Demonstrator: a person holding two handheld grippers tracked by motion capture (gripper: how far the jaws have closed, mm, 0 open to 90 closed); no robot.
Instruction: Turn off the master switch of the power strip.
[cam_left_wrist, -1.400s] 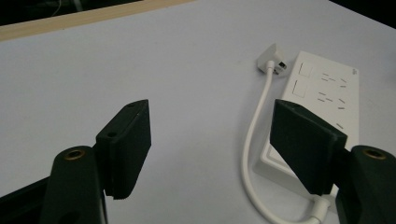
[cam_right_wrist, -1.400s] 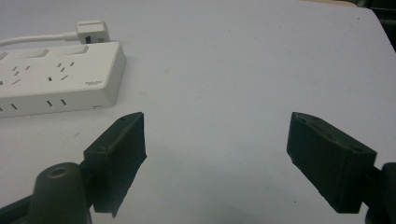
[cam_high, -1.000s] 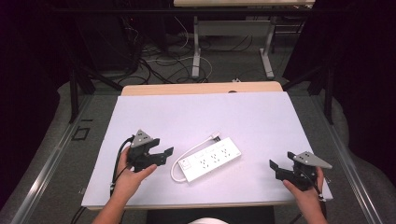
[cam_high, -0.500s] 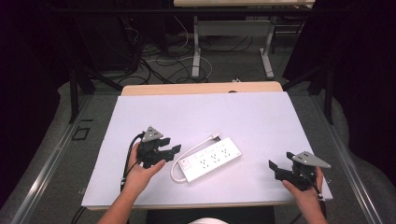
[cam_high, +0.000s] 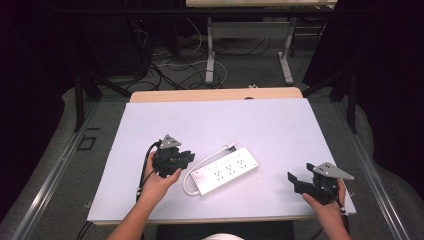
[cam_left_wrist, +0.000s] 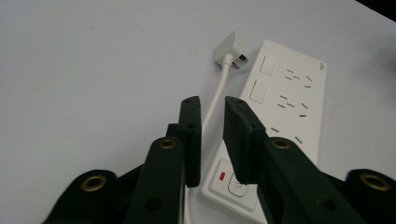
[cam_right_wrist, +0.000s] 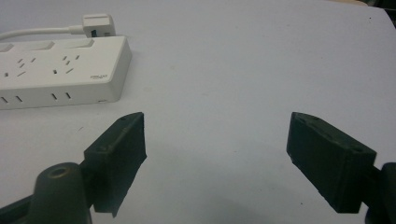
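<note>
The white power strip lies mid-tabletop, cord looped beside it; the left tongs, nearly closed on nothing, hover at its switch end, likely to press it, while the right tongs wait wide open

In front of you a white power strip lies at an angle on the white sheet that covers the table. Its cord loops out from the end nearer you and runs along its far side to the plug, which rests on the sheet just beside the strip. Its switch has a small red mark. Beyond the table, dark cables sprawl on the floor around grey desk legs.
</note>
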